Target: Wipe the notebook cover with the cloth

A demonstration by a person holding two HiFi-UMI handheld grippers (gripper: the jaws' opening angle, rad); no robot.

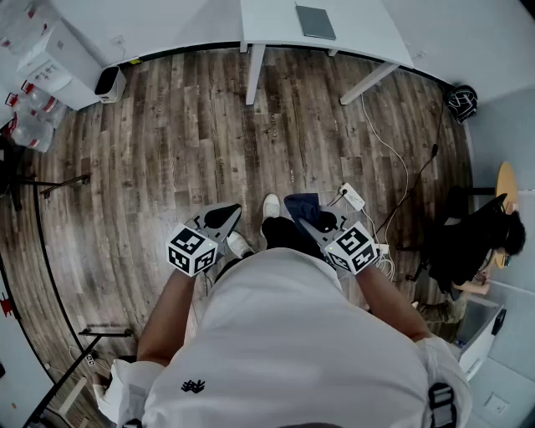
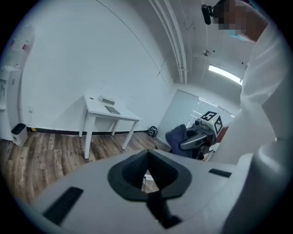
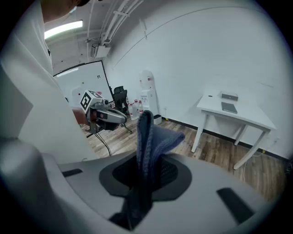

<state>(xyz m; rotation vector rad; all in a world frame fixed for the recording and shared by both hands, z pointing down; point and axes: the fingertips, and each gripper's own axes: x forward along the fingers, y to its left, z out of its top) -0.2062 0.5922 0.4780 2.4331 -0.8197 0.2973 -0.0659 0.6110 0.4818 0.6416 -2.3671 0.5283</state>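
A grey notebook [image 1: 316, 22] lies on the white table [image 1: 276, 21] far ahead across the room; it also shows as the notebook [image 2: 112, 109] and the notebook [image 3: 229, 108] in the two gripper views. My right gripper [image 1: 313, 219] is held at waist height, shut on a dark blue cloth [image 1: 301, 206]. The cloth [image 3: 151, 137] stands up folded between the jaws of the right gripper [image 3: 145, 160]. My left gripper [image 1: 220, 219] hangs beside it with the jaws together and nothing in them; the left gripper [image 2: 147, 157] points toward the table.
Wooden floor [image 1: 184, 159] lies between me and the table. A water dispenser [image 1: 58, 58] and small bin [image 1: 109, 81] stand at the back left. A power strip [image 1: 353, 197] with cables lies near my right foot. A person [image 1: 472, 242] sits at the right. Stand legs [image 1: 50, 188] at left.
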